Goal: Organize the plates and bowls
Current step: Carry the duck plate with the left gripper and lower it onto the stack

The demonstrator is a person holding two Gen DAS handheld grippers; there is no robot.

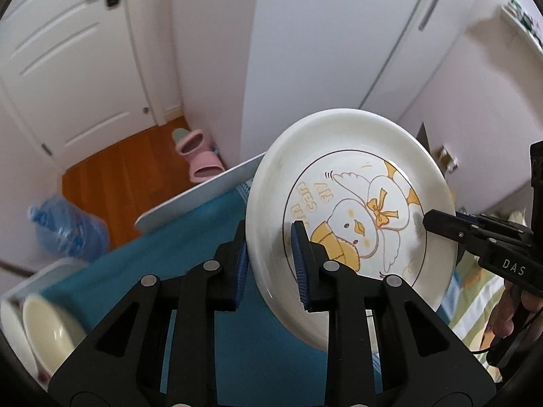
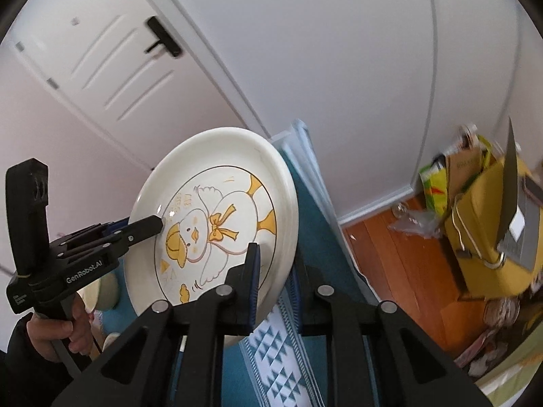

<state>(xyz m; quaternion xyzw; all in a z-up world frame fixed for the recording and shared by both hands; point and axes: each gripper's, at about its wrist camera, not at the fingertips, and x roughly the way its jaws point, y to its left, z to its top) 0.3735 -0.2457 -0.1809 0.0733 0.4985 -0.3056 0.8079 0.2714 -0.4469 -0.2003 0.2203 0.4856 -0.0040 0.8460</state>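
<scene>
A white plate (image 1: 356,200) with a yellow duck drawing hangs tilted above the teal tablecloth (image 1: 190,237). My left gripper (image 1: 271,264) is shut on the plate's near rim, one blue pad on each face. From the right, the right gripper's fingers (image 1: 441,225) clamp the opposite rim. In the right wrist view the plate (image 2: 220,210) sits between the pads of my right gripper (image 2: 275,288), which is shut on its edge. The left gripper's fingers (image 2: 146,227) bite the far rim there, held by a hand (image 2: 54,335). A cream bowl (image 1: 47,332) lies at lower left.
A white door (image 1: 68,68) and wall stand behind the table's white edge (image 1: 197,193). On the wood floor are pink slippers (image 1: 200,159) and a blue water jug (image 1: 68,230). A yellow bag (image 2: 485,224) with clutter stands at the right.
</scene>
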